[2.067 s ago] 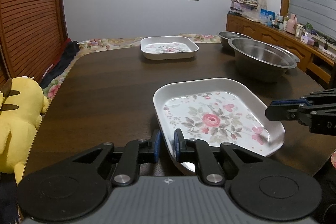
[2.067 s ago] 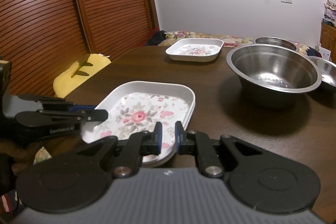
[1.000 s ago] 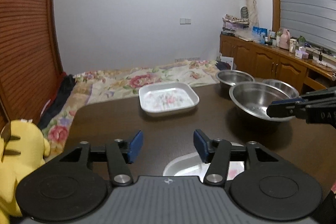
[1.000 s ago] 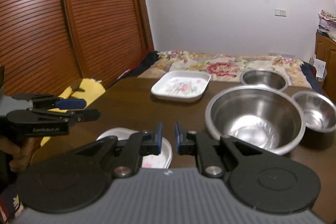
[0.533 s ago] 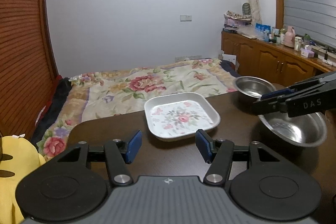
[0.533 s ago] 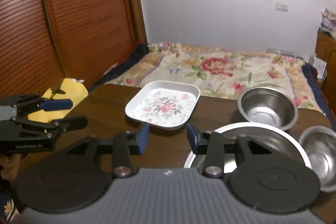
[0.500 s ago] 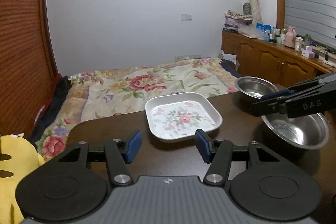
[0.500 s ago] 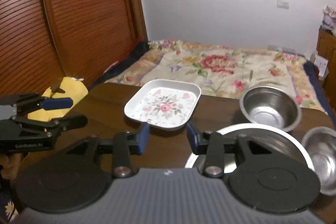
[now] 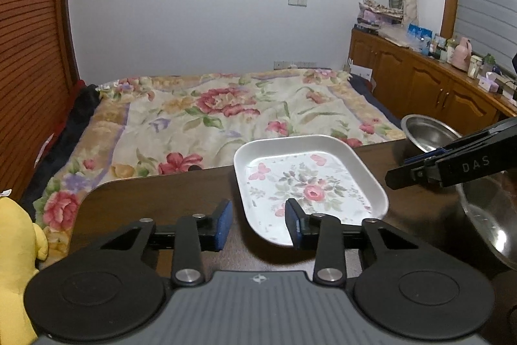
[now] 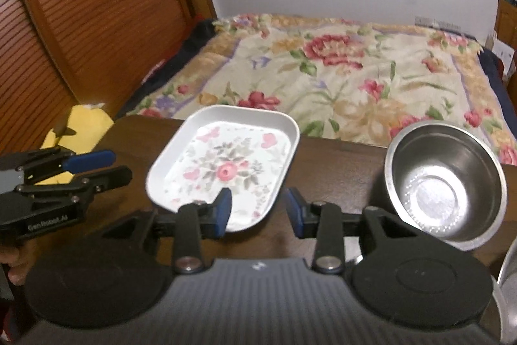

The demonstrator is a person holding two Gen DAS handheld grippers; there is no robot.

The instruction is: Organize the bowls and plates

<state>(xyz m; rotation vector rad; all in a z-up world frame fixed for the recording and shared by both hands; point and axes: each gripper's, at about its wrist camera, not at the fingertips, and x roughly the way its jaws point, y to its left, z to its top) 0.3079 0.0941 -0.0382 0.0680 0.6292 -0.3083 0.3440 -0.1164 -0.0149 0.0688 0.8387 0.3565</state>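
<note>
Left gripper (image 9: 258,223) gapes before floral plate (image 9: 307,183), steel bowl (image 10: 444,180) beside.

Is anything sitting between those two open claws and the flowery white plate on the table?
Nothing visible. The left gripper and right gripper both hang open right at the near edge of the floral plate; the steel bowl stands off to its right.

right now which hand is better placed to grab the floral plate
Left, by a small margin. The floral plate's near corner already sits between the left gripper's open fingers; the right gripper, also open, has only its near right edge in front.
</note>
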